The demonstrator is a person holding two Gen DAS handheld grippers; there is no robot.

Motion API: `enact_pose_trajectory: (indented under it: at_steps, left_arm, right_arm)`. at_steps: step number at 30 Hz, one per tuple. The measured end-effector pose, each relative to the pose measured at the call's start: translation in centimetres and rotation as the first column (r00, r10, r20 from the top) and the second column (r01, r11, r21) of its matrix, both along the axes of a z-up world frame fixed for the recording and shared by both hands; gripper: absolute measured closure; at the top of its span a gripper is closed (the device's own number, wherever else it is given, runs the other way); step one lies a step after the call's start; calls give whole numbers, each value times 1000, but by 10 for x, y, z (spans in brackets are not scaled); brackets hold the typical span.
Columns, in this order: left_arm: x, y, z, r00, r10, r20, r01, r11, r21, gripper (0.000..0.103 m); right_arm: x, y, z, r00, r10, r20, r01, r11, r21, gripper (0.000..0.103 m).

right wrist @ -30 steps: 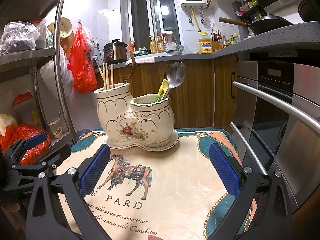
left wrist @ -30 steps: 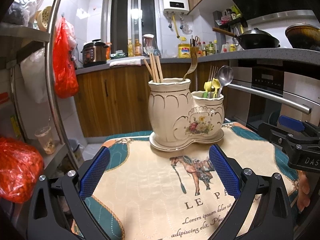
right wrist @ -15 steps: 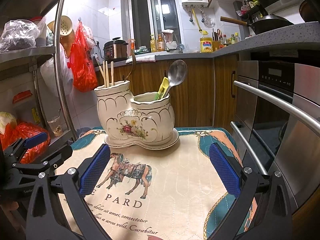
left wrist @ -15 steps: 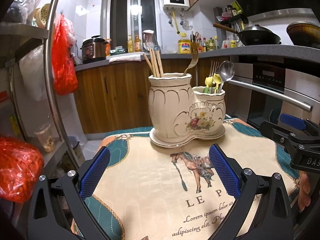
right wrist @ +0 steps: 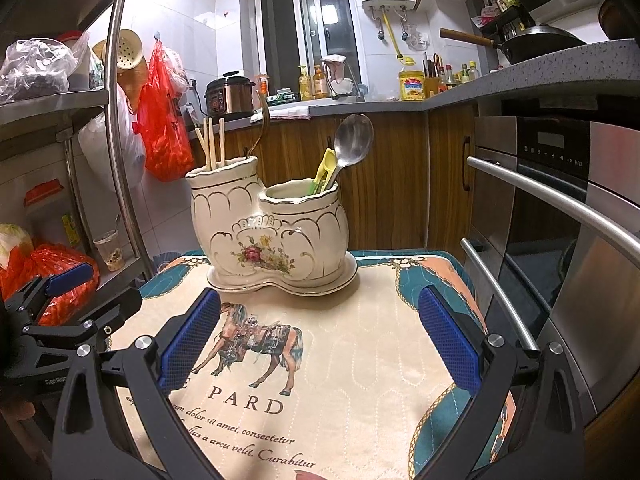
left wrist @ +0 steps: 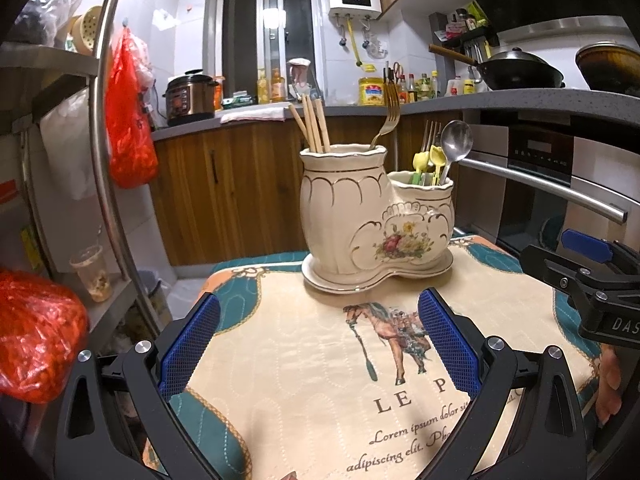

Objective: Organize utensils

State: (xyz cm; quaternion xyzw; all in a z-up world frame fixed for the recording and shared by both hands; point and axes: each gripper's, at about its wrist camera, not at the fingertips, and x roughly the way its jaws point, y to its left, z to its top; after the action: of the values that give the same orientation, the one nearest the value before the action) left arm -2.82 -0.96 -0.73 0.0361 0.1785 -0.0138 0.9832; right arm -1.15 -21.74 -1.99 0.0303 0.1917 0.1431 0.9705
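A cream ceramic two-pot utensil holder (left wrist: 372,220) stands on its saucer at the far side of a horse-print mat (left wrist: 320,380); it also shows in the right wrist view (right wrist: 272,236). The tall pot holds wooden chopsticks (left wrist: 314,126) and a fork (left wrist: 390,114). The low pot holds a steel spoon (right wrist: 352,142) and yellow plastic utensils (left wrist: 430,160). My left gripper (left wrist: 318,344) is open and empty, short of the holder. My right gripper (right wrist: 320,340) is open and empty, also short of it.
A metal rack (left wrist: 100,152) with red bags (left wrist: 128,120) stands at left. An oven with a steel handle (right wrist: 560,208) is at right. The kitchen counter (left wrist: 360,108) with a rice cooker and bottles runs behind. The other gripper shows at each view's edge (left wrist: 592,276).
Both grippers have drawn back and lowered slightly, so the holder sits a little higher in both views. Both stay open and empty.
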Motion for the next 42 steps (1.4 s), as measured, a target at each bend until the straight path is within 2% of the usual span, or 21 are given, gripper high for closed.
enact_pose_trajectory:
  at_steps: [10, 14, 17, 20, 25, 33, 38, 40, 42]
  left_arm:
    - [-2, 3, 0, 1000, 2, 1, -2, 1000, -2, 5]
    - [-2, 6, 0, 1000, 1, -9, -1, 1000, -9, 5]
    - [-1, 8, -1, 1000, 3, -21, -3, 1000, -12, 5]
    - [2, 9, -2, 999, 5, -36, -6, 1000, -14, 5]
    - [6, 11, -5, 998, 5, -61, -7, 1000, -27, 5]
    - [10, 14, -8, 996, 7, -89, -10, 999, -35, 5]
    - [11, 16, -8, 996, 3, -90, -7, 999, -45, 5]
    - [12, 16, -8, 996, 2, -90, -6, 999, -46, 5]
    - [12, 16, -8, 996, 0, -91, -4, 999, -45, 5]
  right_arm:
    - [3, 4, -4, 1000, -5, -24, 5, 1000, -19, 5]
    - [13, 1, -9, 996, -38, -82, 36, 999, -25, 5]
    - [26, -6, -16, 984, -71, -166, 69, 997, -16, 5]
    - [35, -10, -24, 968, -96, -232, 95, 995, -17, 5]
    - [55, -6, -37, 925, -141, -353, 114, 989, -98, 5]
    - [73, 19, -56, 865, -157, -477, 34, 966, -255, 5]
    - [70, 16, -58, 862, -153, -483, 42, 972, -233, 5]
    - [68, 13, -54, 879, -165, -448, 68, 972, -225, 5]
    - [58, 7, -43, 913, -161, -374, 101, 979, -176, 5]
